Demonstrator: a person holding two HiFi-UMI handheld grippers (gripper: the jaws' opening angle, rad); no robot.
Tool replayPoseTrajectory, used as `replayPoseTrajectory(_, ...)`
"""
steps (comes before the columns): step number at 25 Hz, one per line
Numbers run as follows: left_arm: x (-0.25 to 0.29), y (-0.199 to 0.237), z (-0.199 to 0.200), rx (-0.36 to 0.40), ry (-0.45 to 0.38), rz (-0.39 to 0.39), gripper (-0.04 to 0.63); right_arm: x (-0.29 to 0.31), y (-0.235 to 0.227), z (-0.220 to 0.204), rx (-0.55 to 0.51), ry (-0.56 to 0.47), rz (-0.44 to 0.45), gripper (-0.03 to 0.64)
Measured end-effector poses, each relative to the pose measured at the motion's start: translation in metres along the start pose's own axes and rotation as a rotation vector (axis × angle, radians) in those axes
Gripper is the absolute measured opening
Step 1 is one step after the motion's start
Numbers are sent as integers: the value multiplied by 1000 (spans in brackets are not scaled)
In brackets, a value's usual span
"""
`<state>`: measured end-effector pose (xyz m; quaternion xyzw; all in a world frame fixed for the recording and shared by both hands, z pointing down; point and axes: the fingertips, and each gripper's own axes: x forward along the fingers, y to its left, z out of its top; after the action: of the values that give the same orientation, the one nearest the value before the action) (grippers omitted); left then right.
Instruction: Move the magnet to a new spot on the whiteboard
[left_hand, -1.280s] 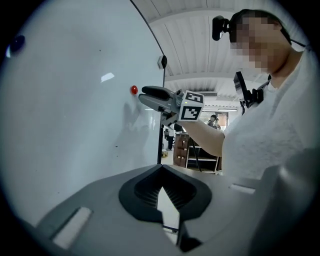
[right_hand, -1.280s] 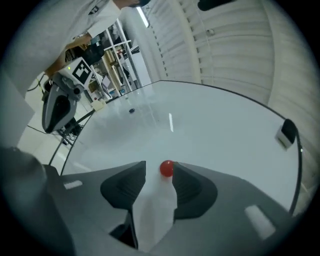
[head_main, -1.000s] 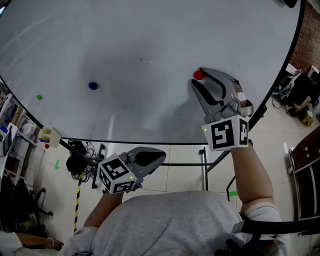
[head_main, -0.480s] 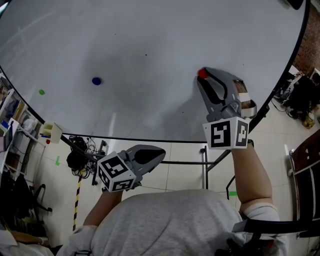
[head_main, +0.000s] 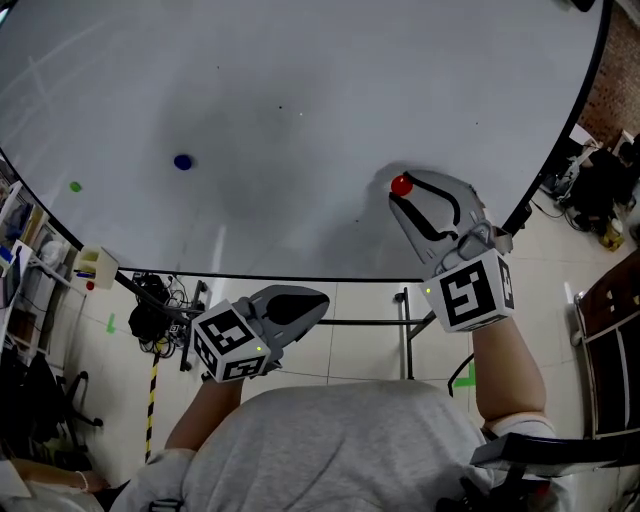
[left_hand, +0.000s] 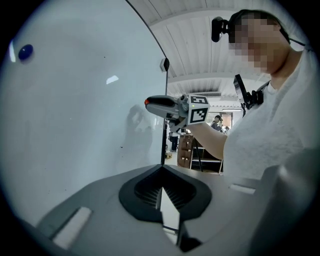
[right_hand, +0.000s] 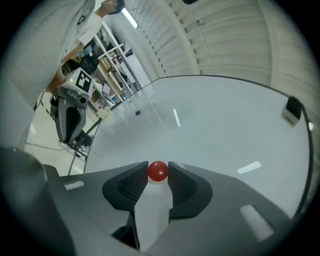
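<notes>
R gripper (head_main: 403, 193) is pinching the red magnet (right_hand: 158, 171) btwn its tips on the whiteboard (head_main: 300, 90), lower-right area, w/ jaws starting to open. L gripper (head_main: 312, 300) is hanging below the board's edge, jaws together, empty.

Right gripper (head_main: 400, 193): my jaws bracket the red magnet (head_main: 401, 185), both tips touching it, and they are opening.
Left gripper (head_main: 317, 301): my jaws are closed together with nothing between them, held low in front of my torso.
Right forearm (head_main: 505, 365): bare, stretched forward.
Left forearm (head_main: 205, 410): bent, kept close in.
</notes>
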<state>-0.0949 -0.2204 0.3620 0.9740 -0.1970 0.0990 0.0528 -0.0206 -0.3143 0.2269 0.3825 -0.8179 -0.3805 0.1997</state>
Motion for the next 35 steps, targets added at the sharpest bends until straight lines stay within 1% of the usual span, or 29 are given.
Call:
replayPoseTrajectory(2, 4, -2, 3, 10, -3, -7, -20, -9, 21, -11, 130, -12, 91, 126)
replayPoseTrajectory(6, 12, -8, 7, 21, -7, -33, -20, -26, 77, -39, 436, -12, 302, 126)
replayPoseTrajectory(7, 14, -9, 7, 24, -7, -40, -20, -32, 92, -46, 488, -1, 348, 127)
replayPoseTrajectory(9, 18, -10, 7, 25, -2, -50, -20, -43, 118, -55, 546, 25, 413, 126)
replayPoseTrajectory(13, 25, -12, 0, 16, 14, -67, -20, -59, 152, -58, 605, 42, 474, 127)
replayPoseTrajectory(16, 26, -13, -6, 14, 30, -73, -20, -65, 164, -57, 643, 39, 486, 127)
replayPoseTrajectory(20, 28, -12, -9, 4, 36, -75, -20, -69, 165, -55, 678, 20, 480, 127)
replayPoseTrajectory(25, 26, -16, -1, -11, 7, -98, -20, -68, 163, -49, 702, -4, 478, 127)
replayPoseTrajectory(33, 23, -18, 1, 12, 3, -81, -12, -68, 161, -45, 720, -20, 472, 127)
replayPoseTrajectory(35, 23, -17, 4, -2, -6, -82, -12, -68, 161, -45, 721, -20, 473, 127)
